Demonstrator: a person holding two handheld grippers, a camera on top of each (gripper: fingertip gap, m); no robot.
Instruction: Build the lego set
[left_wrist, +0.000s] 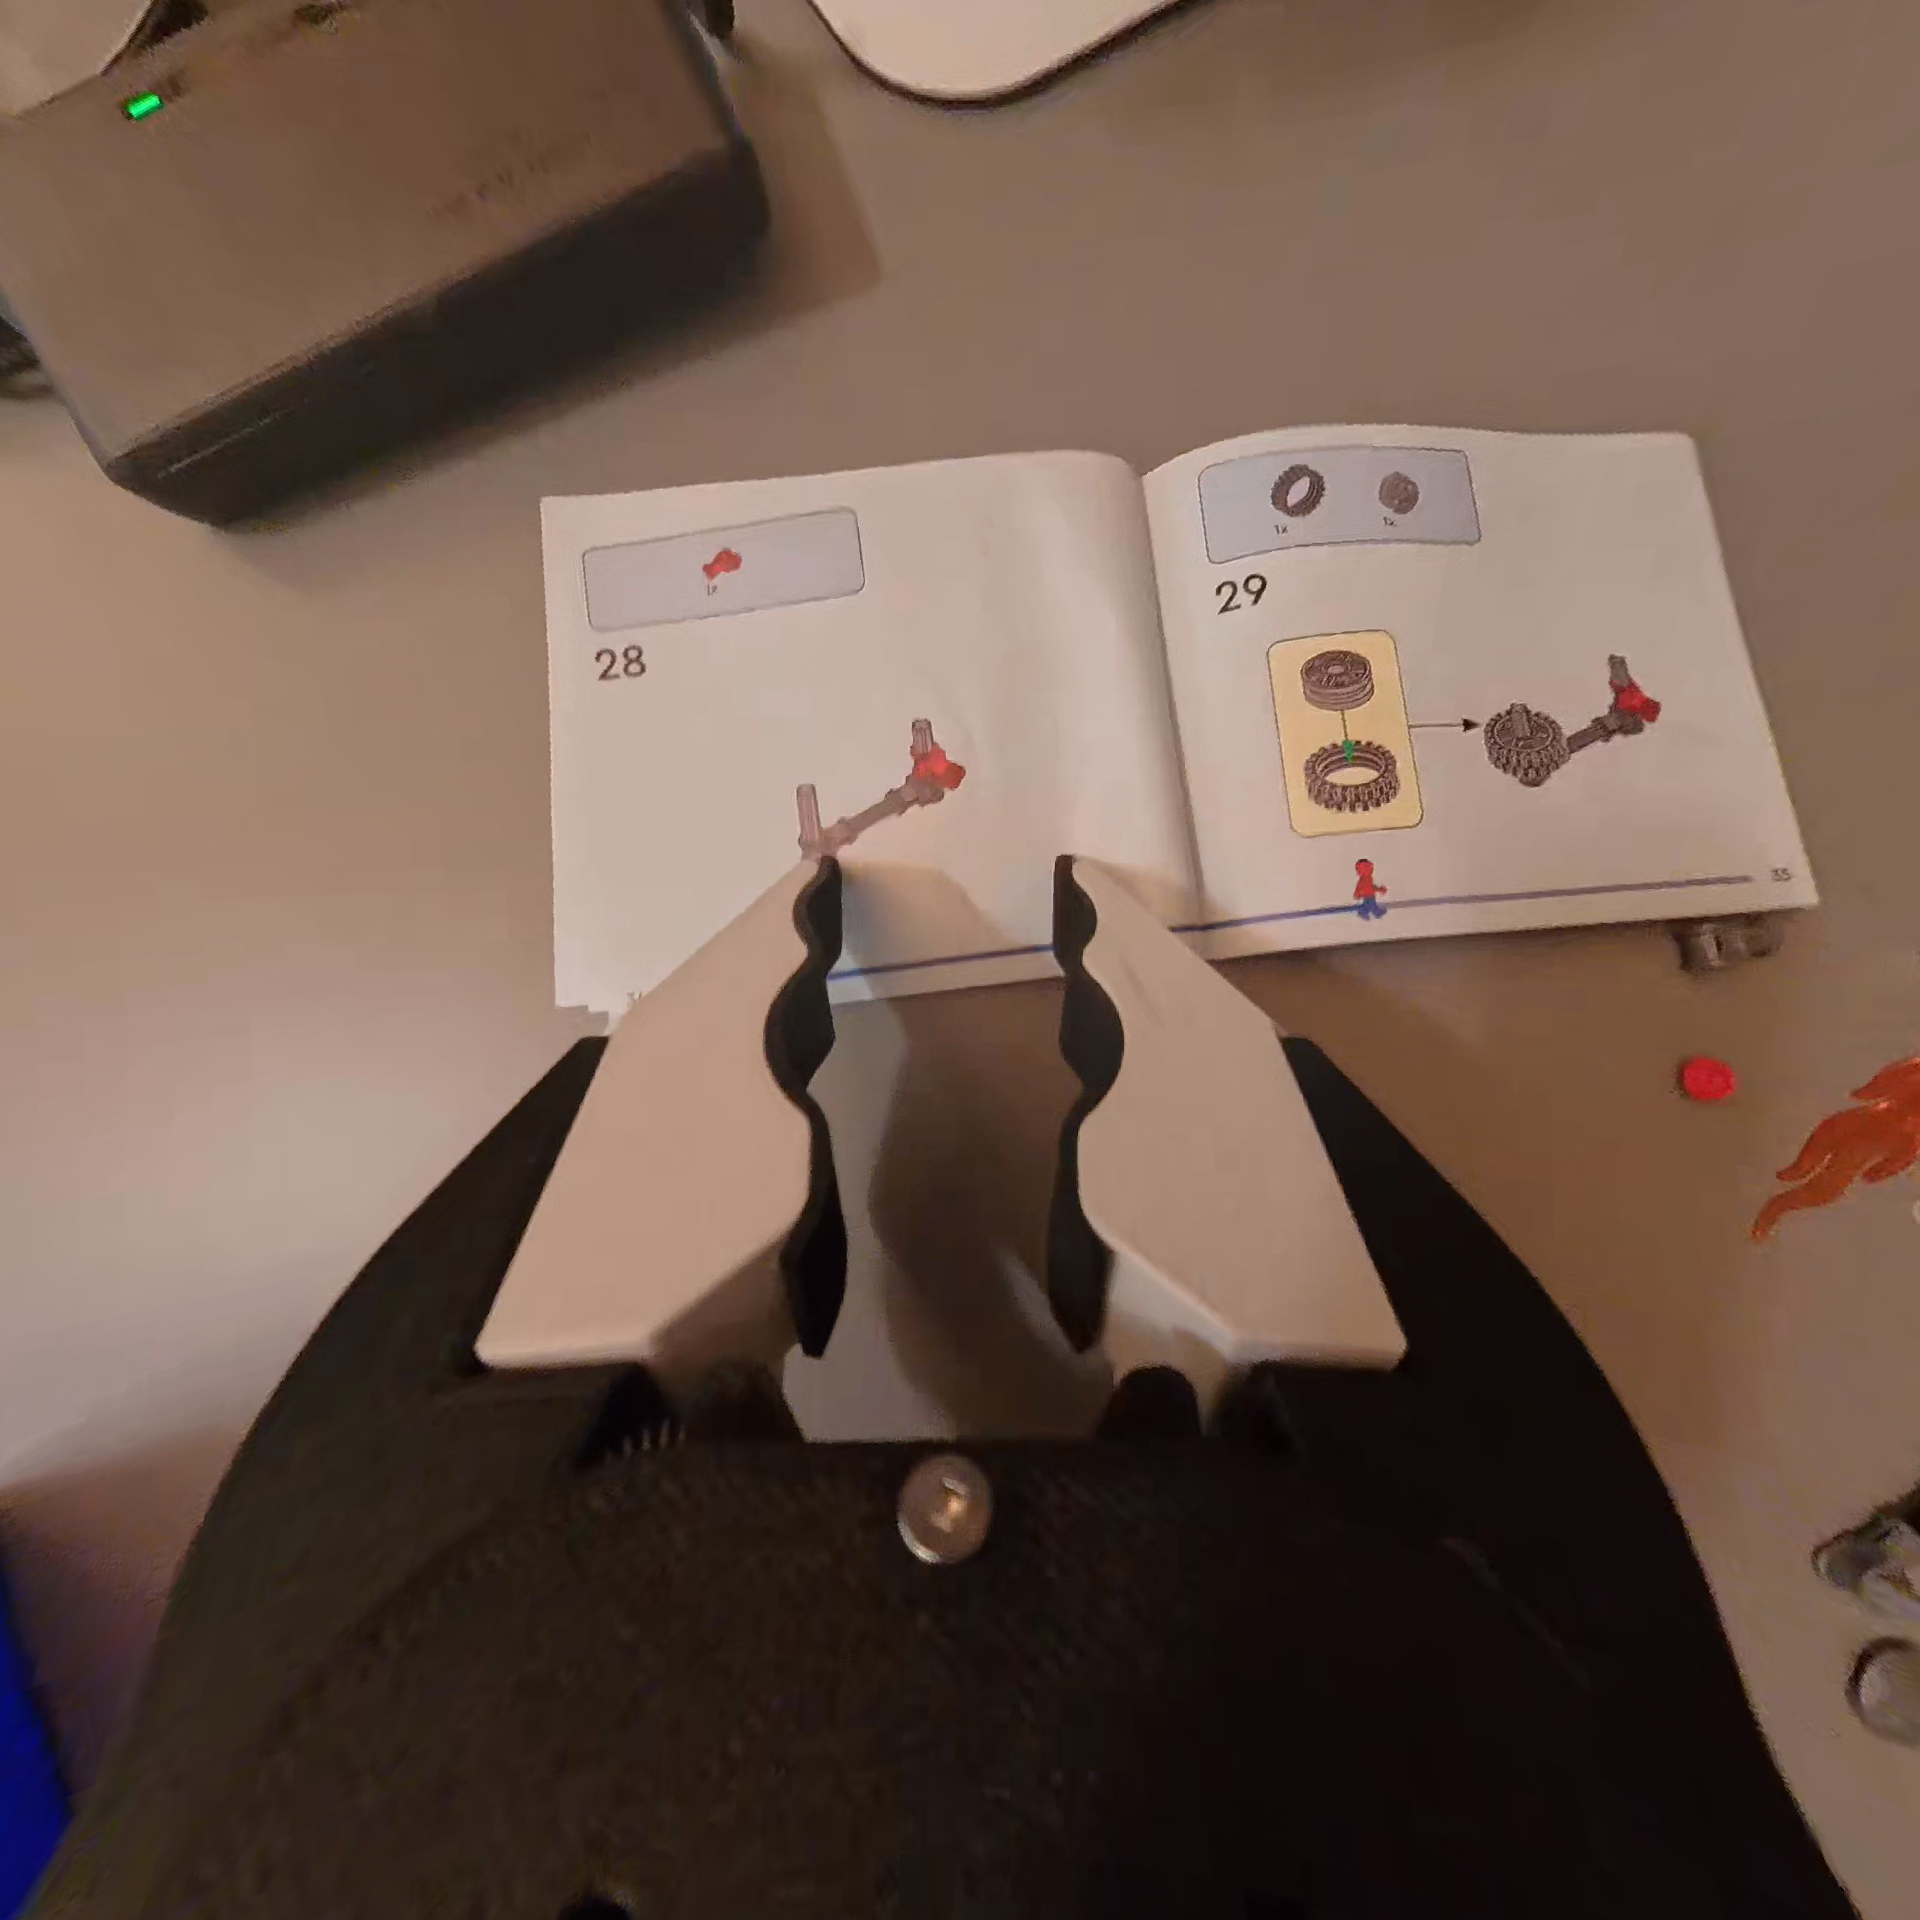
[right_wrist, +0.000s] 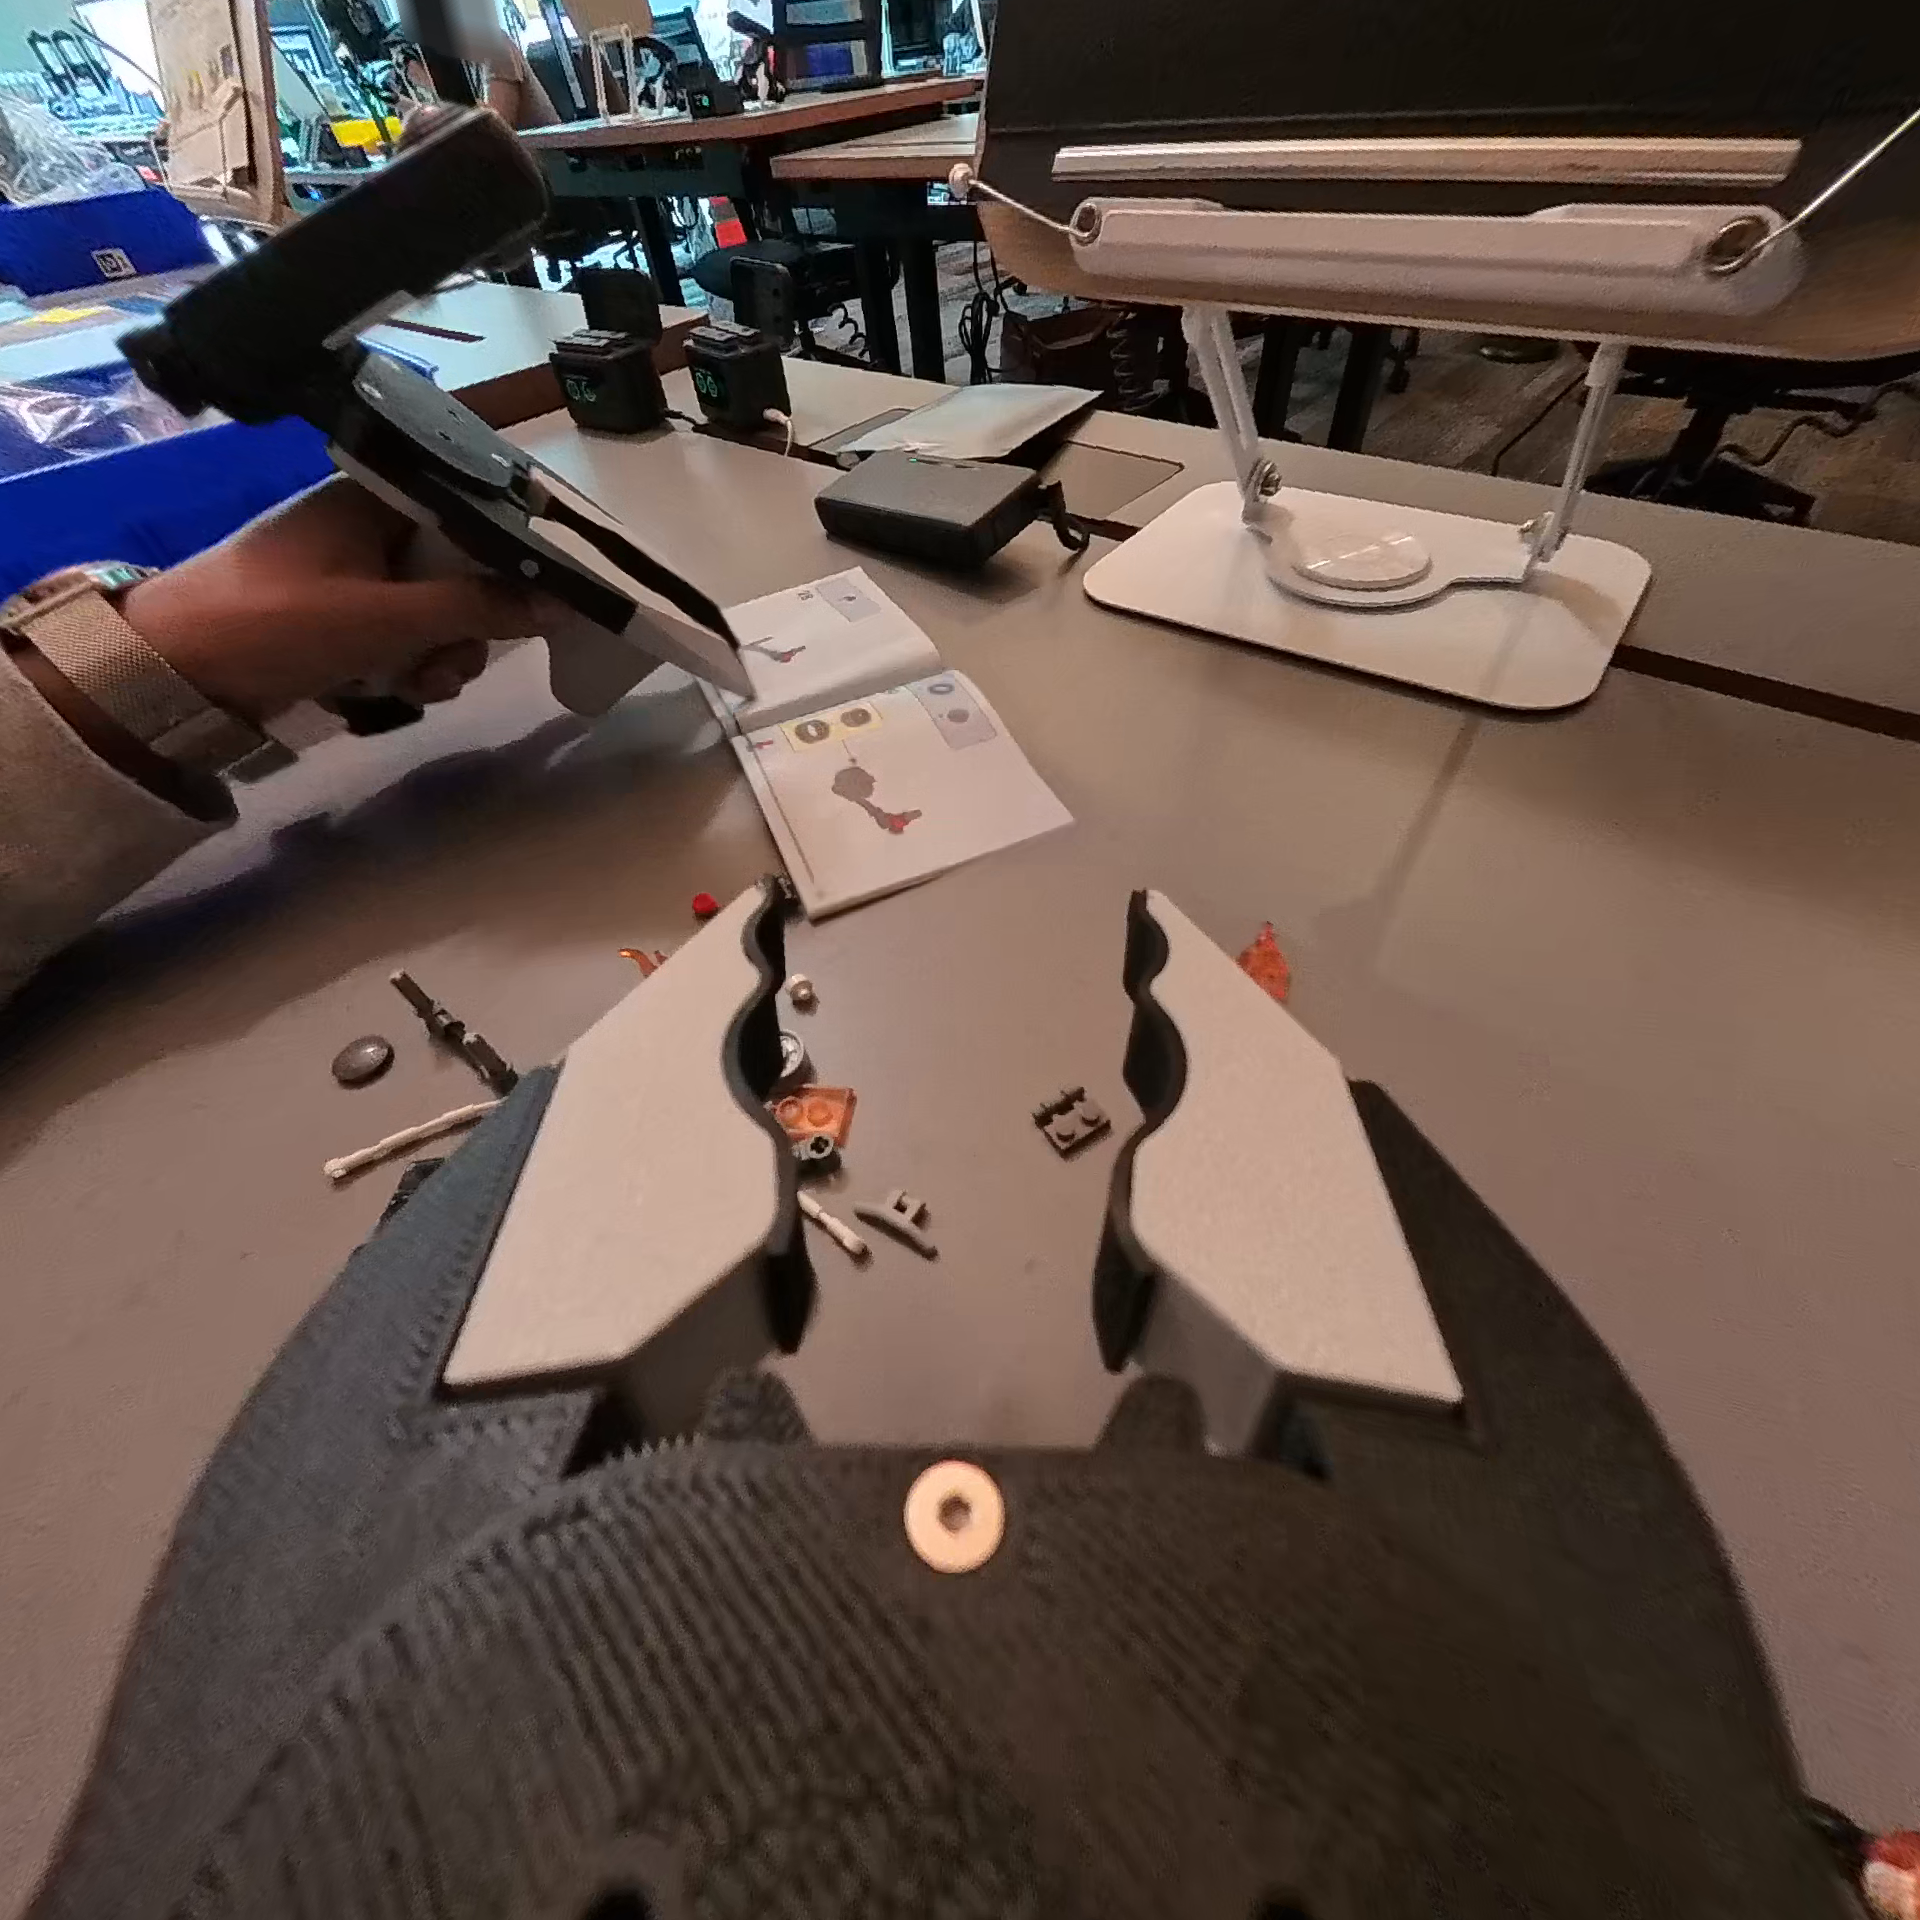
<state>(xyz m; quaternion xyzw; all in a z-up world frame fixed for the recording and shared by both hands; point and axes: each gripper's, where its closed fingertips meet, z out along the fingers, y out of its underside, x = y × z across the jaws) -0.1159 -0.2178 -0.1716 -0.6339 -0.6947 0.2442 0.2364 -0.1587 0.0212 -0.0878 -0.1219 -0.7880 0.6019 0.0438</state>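
Left tool (left_wrist: 945, 883) hovers, fingers apart and empty, over the booklet (left_wrist: 1039, 675); right tool (right_wrist: 951, 904), likewise apart, above scattered pieces (right_wrist: 821, 1122) on the tabletop (right_wrist: 1455, 987).

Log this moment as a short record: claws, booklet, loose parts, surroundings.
left claw: open, empty, tips over the near edge of the open white instruction booklet
right claw: open, empty, above scattered pieces
loose parts: small dark grey flat plate, translucent orange brick, white bar, round red stud
surface: grey table
surroundings: white stand base, dark box with green light
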